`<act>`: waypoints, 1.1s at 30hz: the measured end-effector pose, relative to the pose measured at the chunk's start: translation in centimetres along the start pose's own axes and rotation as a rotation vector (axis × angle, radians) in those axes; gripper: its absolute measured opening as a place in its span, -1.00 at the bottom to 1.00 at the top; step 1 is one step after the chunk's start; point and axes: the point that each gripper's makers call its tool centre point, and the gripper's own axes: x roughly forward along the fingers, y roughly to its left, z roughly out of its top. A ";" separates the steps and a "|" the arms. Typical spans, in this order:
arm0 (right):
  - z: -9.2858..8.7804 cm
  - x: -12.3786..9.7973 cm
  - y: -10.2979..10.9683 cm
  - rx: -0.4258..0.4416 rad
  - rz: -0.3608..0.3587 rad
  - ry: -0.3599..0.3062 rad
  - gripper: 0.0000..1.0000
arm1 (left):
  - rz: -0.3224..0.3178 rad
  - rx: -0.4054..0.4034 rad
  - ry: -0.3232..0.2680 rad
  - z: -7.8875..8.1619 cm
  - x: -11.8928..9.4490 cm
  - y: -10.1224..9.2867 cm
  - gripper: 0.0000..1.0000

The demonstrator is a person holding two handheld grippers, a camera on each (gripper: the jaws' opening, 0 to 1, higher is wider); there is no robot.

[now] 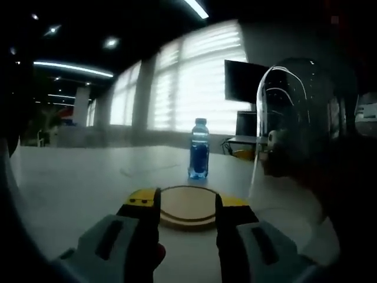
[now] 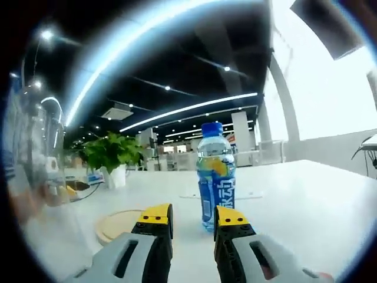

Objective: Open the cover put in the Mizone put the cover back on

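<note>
Fingers of the left gripper, yellow-tipped on grey bodies, stand spread with nothing between them, low over the white counter. Just beyond their tips lies a round wooden disc, flat on the counter. Past the disc stands the Mizone bottle, upright with its long axis vertical and its blue cap pointing up; it sits well in from the counter's edges. To the right of it a clear domed cover rises, held by a blurred hand close to the camera.

In the right gripper view, the right gripper has its fingers parted, gripping nothing, with the bottle standing just behind the gap, slightly toward the right finger. Whether the fingertips touch it cannot be told. Its cap is on and points up. The blue label carries large white characters, not clear enough to read, and a yellow patch above them. The wooden disc lies left of the bottle, and the clear cover stands at the far left. A potted green plant sits toward the far edge of the counter.
</note>
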 end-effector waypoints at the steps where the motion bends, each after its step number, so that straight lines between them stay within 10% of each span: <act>1: 0.3 0.2 -0.1 -0.018 -0.008 0.003 -0.60 | 0.000 -0.001 0.002 -0.1 0.1 0.0 -0.40; 33: 9.2 7.2 -2.5 -0.110 -0.061 -0.041 -0.60 | -0.007 0.001 0.018 -0.4 -0.1 0.2 -0.40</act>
